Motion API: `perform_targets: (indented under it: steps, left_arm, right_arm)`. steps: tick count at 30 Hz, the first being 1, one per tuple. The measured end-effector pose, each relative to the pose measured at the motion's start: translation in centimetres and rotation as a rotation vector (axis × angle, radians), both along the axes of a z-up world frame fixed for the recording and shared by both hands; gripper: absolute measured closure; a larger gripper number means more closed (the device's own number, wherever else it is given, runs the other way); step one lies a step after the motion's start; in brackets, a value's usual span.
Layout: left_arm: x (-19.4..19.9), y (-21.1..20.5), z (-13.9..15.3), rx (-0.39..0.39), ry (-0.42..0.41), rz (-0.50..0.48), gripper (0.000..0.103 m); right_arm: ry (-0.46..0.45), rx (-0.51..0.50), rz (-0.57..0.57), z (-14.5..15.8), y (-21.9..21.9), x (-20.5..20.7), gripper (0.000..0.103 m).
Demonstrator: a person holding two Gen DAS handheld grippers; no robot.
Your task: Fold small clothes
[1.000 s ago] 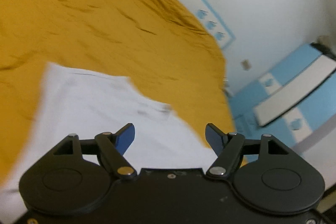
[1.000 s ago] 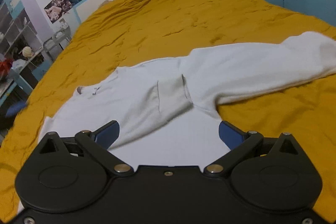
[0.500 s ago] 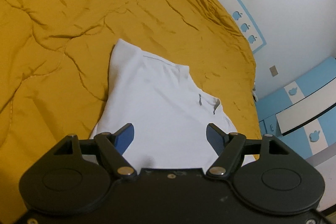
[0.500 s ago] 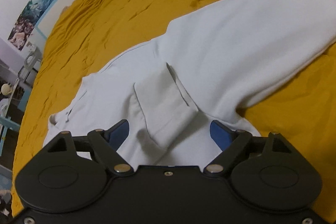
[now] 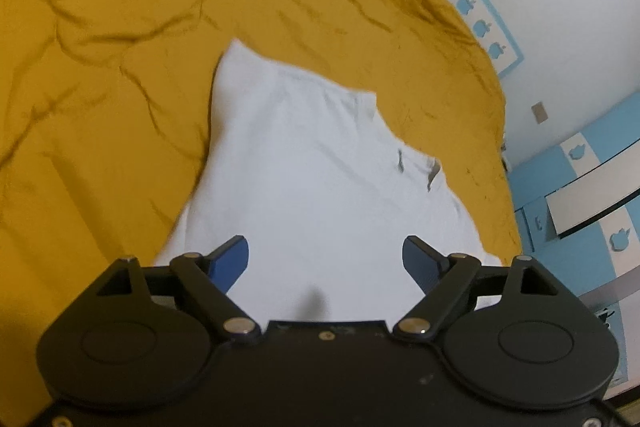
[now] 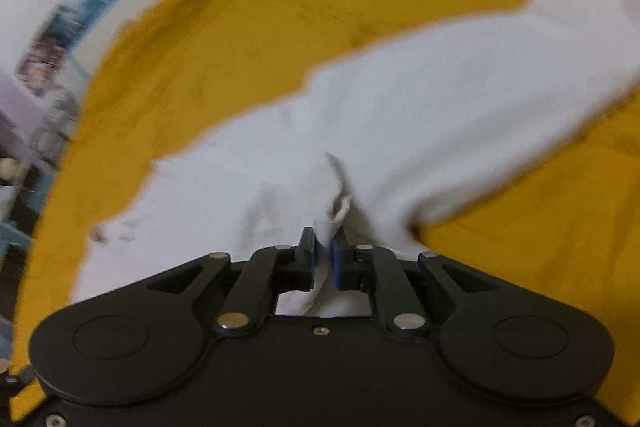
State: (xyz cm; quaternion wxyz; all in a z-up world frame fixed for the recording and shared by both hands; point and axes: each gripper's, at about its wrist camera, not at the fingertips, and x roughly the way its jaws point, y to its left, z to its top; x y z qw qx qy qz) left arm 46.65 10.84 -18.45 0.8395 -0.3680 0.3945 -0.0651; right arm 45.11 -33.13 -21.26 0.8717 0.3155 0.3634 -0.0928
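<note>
Right tool (image 6: 324,251) now clamped on shirt (image 6: 400,131) fold, open a moment ago; probably starting fold. Left tool (image 5: 325,259) stays apart.

No readable text; apple-shaped cutouts on headboard (image 5: 486,27) only, posters blurred.

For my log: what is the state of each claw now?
Left claw: open, holding nothing.
Right claw: closed on the white cotton garment.

Soft indoor light, heavy motion blur, fisheye-bent edges.
</note>
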Motion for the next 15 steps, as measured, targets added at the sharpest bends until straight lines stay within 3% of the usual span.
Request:
perform_targets:
  steps: [2, 4, 6, 7, 10, 15]
  left_arm:
    - [-0.3, -0.5, 0.4, 0.012, -0.01, -0.017, 0.016]
    - [-0.7, -1.2, 1.6, 0.061, -0.045, -0.049, 0.014]
    - [-1.2, -2.0, 2.9, 0.112, -0.084, -0.079, 0.001]
    - [-1.5, -2.6, 3.7, 0.144, -0.112, -0.098, 0.0]
    - [-2.3, -4.4, 5.1, 0.214, -0.17, -0.153, 0.0]
    - [-2.4, -6.9, 4.7, 0.241, -0.163, -0.212, 0.0]
  right_arm:
    - [-0.03, 0.048, -0.008, -0.2, -0.9, -0.9, 0.09]
    - [-0.072, 0.077, -0.022, 0.8, -2.2, -2.3, 0.067]
    - [-0.157, 0.061, -0.049, 2.6, -4.4, -4.6, 0.051]
    - [-0.191, 0.032, -0.074, 3.5, -5.7, -5.8, 0.042]
    - [-0.241, -0.075, -0.199, 5.6, -10.8, -9.2, 0.029]
    - [-0.179, -0.141, -0.465, 5.6, -21.1, -13.3, 0.029]
